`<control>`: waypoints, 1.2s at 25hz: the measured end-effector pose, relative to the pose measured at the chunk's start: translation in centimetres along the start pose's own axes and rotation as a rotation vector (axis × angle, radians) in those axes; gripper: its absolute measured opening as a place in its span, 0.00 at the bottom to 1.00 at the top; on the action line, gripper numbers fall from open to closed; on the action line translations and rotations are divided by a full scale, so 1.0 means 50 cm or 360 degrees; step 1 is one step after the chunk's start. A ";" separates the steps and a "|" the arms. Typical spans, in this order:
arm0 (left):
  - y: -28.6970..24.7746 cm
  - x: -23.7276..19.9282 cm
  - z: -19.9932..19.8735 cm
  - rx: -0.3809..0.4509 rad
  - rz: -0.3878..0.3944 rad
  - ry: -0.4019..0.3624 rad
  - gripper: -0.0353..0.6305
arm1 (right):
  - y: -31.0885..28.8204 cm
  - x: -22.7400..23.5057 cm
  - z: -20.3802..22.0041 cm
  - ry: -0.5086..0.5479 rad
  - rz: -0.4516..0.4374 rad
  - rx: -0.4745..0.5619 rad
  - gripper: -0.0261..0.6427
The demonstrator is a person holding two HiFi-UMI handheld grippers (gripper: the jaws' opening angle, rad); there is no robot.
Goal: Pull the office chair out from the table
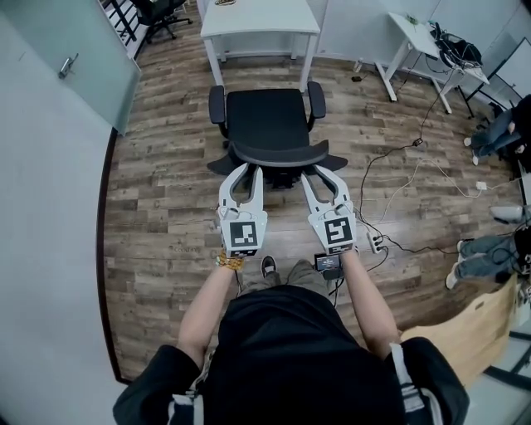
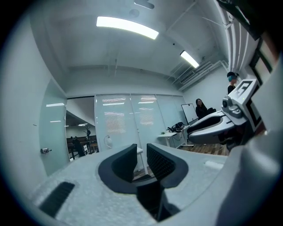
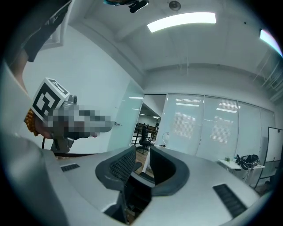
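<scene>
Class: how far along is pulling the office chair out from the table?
Done: the office chair looks clear of the white table. In hand: left tongs and right tongs sit at the backrest top, pads apart, no grip visible. Left: grip, perhaps pull further.

The person wears a black short-sleeved T-shirt (image 1: 286, 349), olive-grey trousers (image 1: 292, 276), a black shoe (image 1: 269, 266) with a white sole and an orange bead bracelet (image 1: 226, 261). The left gripper (image 1: 247, 171) and right gripper (image 1: 318, 172) are pale grey, with dark pads (image 2: 125, 162) and black-and-white marker cubes (image 1: 243, 234).
</scene>
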State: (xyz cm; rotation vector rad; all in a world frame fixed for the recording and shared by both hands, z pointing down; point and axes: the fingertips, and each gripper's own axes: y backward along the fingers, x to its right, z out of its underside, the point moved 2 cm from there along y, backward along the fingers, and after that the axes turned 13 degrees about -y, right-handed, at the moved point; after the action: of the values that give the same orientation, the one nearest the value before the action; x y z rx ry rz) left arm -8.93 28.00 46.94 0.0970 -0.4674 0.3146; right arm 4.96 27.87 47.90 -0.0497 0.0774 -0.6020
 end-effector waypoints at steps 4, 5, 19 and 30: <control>0.007 -0.001 -0.003 0.0019 -0.0021 0.0012 0.16 | 0.001 -0.010 -0.015 -0.0040 0.0024 0.0048 0.15; 0.009 -0.001 -0.003 0.0021 -0.0025 0.0020 0.15 | 0.002 -0.013 -0.017 -0.0043 0.0029 0.0057 0.15; 0.022 0.022 0.004 0.0034 -0.0035 0.0118 0.12 | 0.002 -0.046 -0.026 -0.0111 0.0018 0.0145 0.09; 0.029 0.026 0.002 0.0038 -0.0039 0.0175 0.09 | 0.006 -0.052 -0.033 -0.0203 0.0053 0.0164 0.07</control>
State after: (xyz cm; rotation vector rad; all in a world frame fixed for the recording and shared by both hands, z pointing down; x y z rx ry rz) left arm -8.33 29.73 47.65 0.1083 -0.3534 0.3002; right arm 2.83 29.54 46.36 0.0131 -0.0762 -0.5675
